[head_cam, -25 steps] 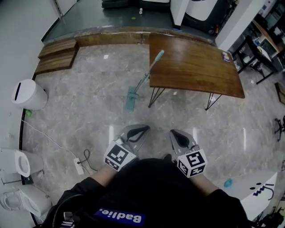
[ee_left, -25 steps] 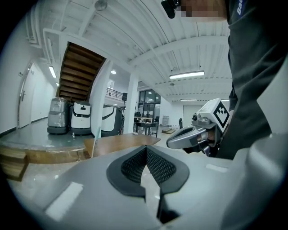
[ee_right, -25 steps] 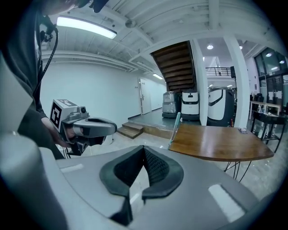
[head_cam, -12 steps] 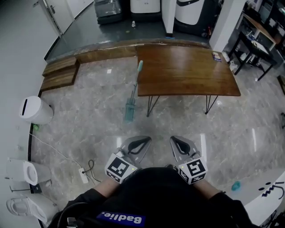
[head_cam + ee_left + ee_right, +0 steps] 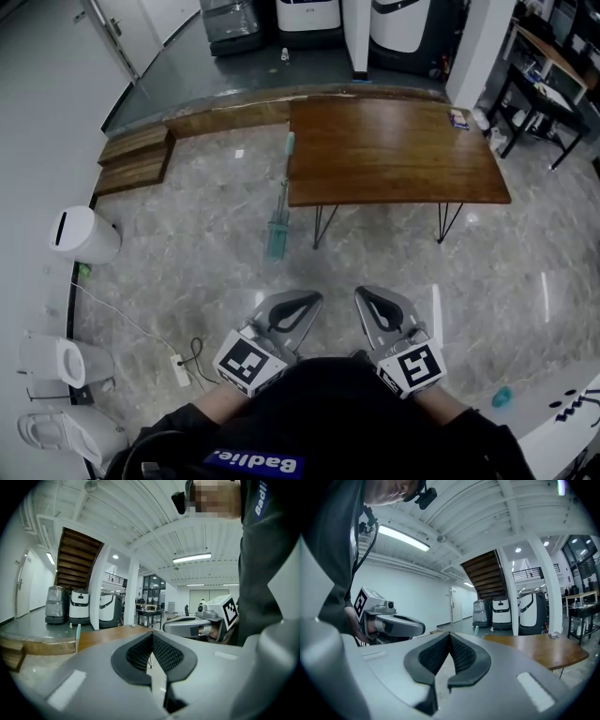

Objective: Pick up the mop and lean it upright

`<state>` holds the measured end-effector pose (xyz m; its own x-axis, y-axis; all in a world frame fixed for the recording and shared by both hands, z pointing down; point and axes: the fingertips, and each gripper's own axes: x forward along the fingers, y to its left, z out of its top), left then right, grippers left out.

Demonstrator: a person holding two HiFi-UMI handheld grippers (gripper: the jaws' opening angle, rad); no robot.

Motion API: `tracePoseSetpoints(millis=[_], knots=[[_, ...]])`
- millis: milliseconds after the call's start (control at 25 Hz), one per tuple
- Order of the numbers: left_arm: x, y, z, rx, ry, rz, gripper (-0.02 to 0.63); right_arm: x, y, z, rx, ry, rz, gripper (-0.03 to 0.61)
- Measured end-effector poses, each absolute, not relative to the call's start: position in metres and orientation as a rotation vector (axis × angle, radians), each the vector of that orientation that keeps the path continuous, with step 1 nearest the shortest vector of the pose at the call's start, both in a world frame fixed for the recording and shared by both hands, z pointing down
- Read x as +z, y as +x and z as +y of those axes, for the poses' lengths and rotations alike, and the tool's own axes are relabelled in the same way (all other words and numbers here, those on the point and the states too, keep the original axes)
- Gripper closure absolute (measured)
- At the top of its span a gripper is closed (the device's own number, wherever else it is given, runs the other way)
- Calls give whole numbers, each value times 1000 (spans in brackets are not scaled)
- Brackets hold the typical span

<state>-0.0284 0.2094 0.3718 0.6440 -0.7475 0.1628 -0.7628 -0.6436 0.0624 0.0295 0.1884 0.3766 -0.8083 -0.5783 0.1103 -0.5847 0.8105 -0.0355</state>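
1. Low in the head view, the left claw (image 5: 298, 305) and the right claw (image 5: 375, 305) sit side by side in front of the person's dark sleeves. Both point toward the table (image 5: 394, 150).
2. The left claw is clenched. Its ribbed pads are pressed together at the tips, with nothing between them, and it touches nothing.
3. The right claw is clenched in the same way. Its own view shows the pads meeting at the tips, with nothing gripped.
4. One mop (image 5: 278, 202) stands well ahead of both claws. Its flat head rests on the floor (image 5: 187, 272), and its pale green handle leans up against the left edge of the table.
5. Counted, there are two claws, one mop and one wooden table on thin black legs. There are also two low wooden steps (image 5: 136, 155), one white bin (image 5: 84, 234) and one power strip (image 5: 180, 370) with its cable. Three boxy machines (image 5: 79, 606) stand in a row at the back.
6. The floor is glossy grey marble tile. A wooden strip behind the table edges it, and a darker floor lies beyond that.
7. The room has white walls, a white beamed ceiling with strip lights, and a brown wooden staircase (image 5: 75, 559) rising above the machines.
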Motion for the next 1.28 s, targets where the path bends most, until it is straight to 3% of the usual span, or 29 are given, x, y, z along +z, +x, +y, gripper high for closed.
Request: tracePoseSetpoints(millis=[1280], knots=[[392, -42, 227, 151, 2741, -1283, 594, 410, 2, 210, 149, 820, -2854, 577]])
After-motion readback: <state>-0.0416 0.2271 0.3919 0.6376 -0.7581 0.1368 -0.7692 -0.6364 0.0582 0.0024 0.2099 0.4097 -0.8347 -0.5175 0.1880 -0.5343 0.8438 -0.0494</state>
